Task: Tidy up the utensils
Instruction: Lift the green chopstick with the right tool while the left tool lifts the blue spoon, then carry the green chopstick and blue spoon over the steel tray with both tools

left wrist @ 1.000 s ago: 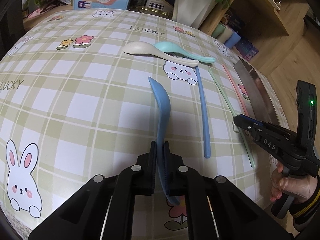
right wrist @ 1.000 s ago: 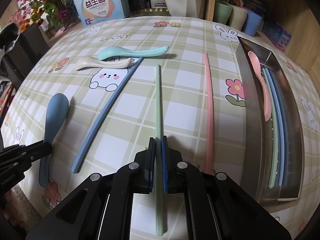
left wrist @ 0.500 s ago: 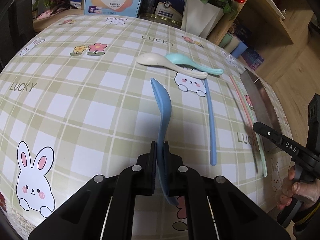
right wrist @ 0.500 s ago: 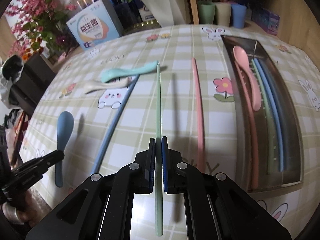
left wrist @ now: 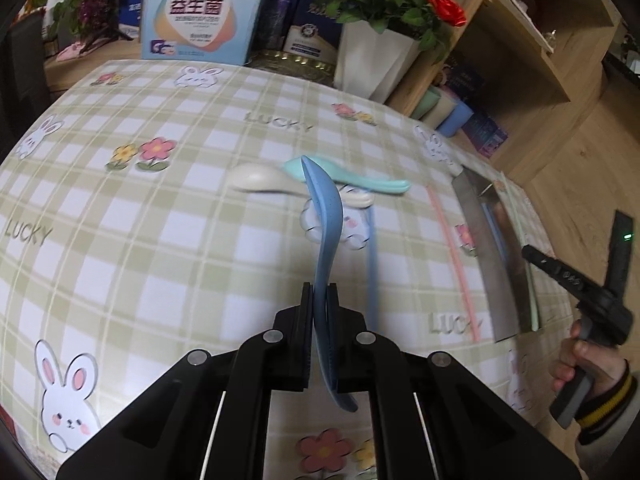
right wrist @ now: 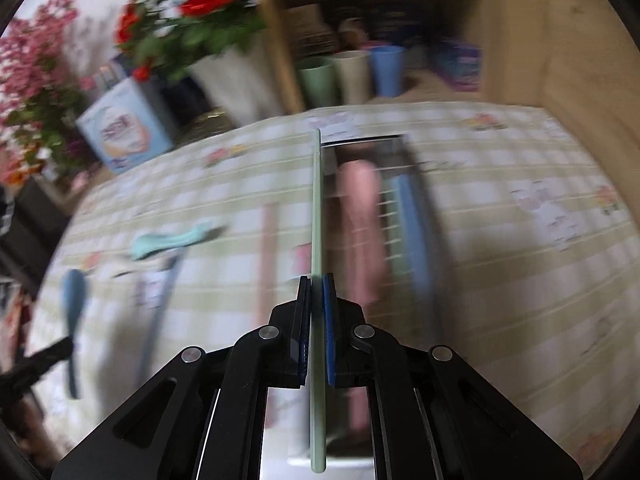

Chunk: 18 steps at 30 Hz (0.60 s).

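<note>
My left gripper (left wrist: 320, 300) is shut on a blue spoon (left wrist: 326, 220) and holds it lifted above the checked tablecloth. My right gripper (right wrist: 317, 292) is shut on a green chopstick (right wrist: 317, 208) and holds it in the air at the left edge of the steel tray (right wrist: 420, 184). The tray holds a pink spoon (right wrist: 360, 216) and a blue chopstick (right wrist: 414, 232). A white spoon (left wrist: 256, 178), a teal spoon (left wrist: 360, 180), a blue chopstick (left wrist: 372, 264) and a pink chopstick (left wrist: 452, 252) lie on the table. The right wrist view is blurred.
A white flower pot (left wrist: 372, 68) and a blue box (left wrist: 200, 12) stand at the table's far edge. Cups (left wrist: 444, 110) and a wooden shelf (left wrist: 540, 48) are at the far right. The steel tray (left wrist: 480, 240) lies along the table's right edge.
My left gripper has lifted the blue spoon higher off the table. My right gripper has carried the green chopstick up and to the right, to the steel tray.
</note>
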Available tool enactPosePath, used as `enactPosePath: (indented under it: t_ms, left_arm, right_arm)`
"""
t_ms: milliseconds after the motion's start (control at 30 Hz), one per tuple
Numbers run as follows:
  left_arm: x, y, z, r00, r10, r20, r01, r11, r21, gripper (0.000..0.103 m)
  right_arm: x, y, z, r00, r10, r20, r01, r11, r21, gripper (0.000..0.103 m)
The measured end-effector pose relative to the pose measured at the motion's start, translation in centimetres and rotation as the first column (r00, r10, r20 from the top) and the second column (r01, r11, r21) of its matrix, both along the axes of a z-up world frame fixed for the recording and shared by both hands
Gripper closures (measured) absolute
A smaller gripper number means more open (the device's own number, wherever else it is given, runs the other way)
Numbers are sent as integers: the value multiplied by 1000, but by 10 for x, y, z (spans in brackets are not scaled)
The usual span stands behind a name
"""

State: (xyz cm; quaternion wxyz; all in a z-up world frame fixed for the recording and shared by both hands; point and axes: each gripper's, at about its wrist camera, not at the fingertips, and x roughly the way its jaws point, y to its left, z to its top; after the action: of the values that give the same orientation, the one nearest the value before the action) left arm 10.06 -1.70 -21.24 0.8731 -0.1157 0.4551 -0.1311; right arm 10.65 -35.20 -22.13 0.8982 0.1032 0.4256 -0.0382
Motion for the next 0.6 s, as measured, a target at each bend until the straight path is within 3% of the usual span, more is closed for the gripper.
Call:
enactPosePath:
  t_ms: [367,600]
  left_arm:
    - [14,-45,8,997,-72,-2,72,997,3,97]
    - [17,-53,7,996,-89,-19,89,996,6,97]
  right_arm:
    - [15,-27,-34,994,-22,-103,20,1000,-24,97]
    - [16,-32,-42,990,-47,-135,51,998,24,97]
